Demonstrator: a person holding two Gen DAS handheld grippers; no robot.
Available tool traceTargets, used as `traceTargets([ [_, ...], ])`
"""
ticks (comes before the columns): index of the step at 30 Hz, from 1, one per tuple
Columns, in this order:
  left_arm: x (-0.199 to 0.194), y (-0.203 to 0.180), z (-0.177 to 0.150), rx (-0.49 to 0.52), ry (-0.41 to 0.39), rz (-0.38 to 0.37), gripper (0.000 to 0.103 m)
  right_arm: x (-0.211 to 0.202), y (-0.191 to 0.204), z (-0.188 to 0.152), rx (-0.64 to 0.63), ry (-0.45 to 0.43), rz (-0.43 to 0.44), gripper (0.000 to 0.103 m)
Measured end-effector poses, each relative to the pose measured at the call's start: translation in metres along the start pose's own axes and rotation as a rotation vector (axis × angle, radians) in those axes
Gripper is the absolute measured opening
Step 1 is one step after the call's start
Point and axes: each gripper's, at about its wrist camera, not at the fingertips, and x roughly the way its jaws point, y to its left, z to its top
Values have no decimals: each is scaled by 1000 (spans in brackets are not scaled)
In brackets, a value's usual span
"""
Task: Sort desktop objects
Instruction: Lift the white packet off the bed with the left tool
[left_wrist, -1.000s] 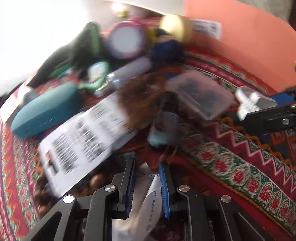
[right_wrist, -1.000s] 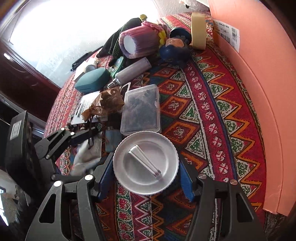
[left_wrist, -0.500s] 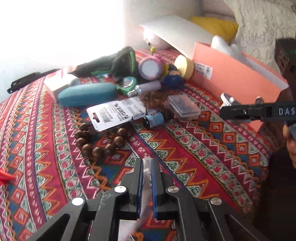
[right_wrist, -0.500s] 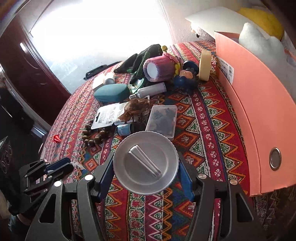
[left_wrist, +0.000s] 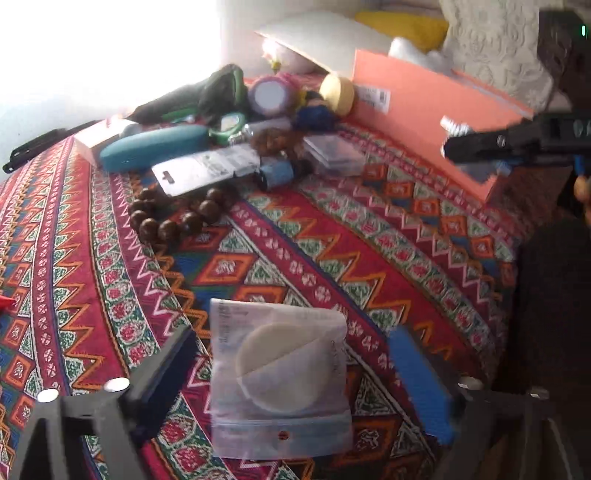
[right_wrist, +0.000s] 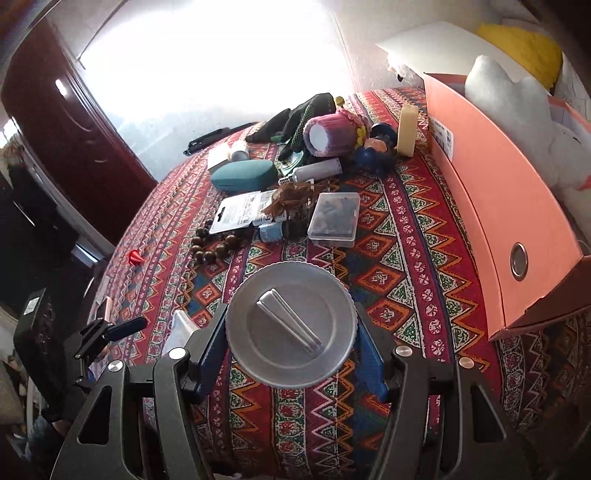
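Observation:
My left gripper (left_wrist: 295, 354) is open. A clear plastic bag with round white pads (left_wrist: 280, 373) lies flat on the patterned cloth between its fingers, free of both. My right gripper (right_wrist: 291, 328) is shut on a round silver metal lid (right_wrist: 291, 325) with a ridge handle and holds it above the cloth. The lid's rim (left_wrist: 454, 127) shows at the right of the left wrist view. A corner of the bag (right_wrist: 181, 325) shows left of the right gripper.
An orange cardboard box (right_wrist: 506, 206) stands along the right edge. At the far side lie a teal case (right_wrist: 243, 175), wooden beads (right_wrist: 214, 245), a printed card (right_wrist: 240, 212), a clear plastic box (right_wrist: 334, 219), a small bottle (right_wrist: 271, 230), a pink cup (right_wrist: 328, 134) and a tape roll (right_wrist: 406, 129).
My left gripper pulled back from the pile with the bag, then opened and let it drop flat onto the cloth. My right gripper drew back and up with the lid.

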Motion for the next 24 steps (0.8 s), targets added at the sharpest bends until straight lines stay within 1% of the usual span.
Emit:
traceTargets([
  [1, 9, -4, -2, 2, 26, 24, 102, 1, 0, -1, 1, 4, 2, 66],
  [2, 22, -7, -5, 9, 69, 48, 102, 2, -1, -1, 5, 10, 5, 66],
  [3, 35, -7, -9, 11, 112, 79, 97, 4, -1, -1, 10, 15, 9, 66],
  [4, 44, -4, -14, -8, 125, 83, 78, 5, -1, -2, 14, 20, 12, 66],
  [5, 42, 2, -17, -56, 84, 53, 70, 6, -2, -2, 18, 25, 17, 66],
  [6, 39, 8, -17, -97, 72, 54, 61, 7, -1, -3, 18, 27, 20, 66],
  [7, 34, 14, -16, -123, 63, 57, 48, 6, 0, -3, 15, 27, 20, 66],
  [8, 27, 18, -15, -138, 54, 54, 45, 5, 1, -3, 9, 25, 18, 66],
  [10, 15, 24, -13, -165, 35, 50, 44, 1, 3, -4, -6, 14, 11, 66],
  [16, -25, 11, -2, -112, -44, 69, 44, -7, 5, -2, -9, -4, 5, 66],
  [20, -50, 3, 13, -86, -103, 65, 44, -17, 11, 0, -18, -22, 12, 66],
  [24, -70, -5, 33, -65, -160, 60, 44, -38, 17, 2, -40, -61, 17, 66],
])
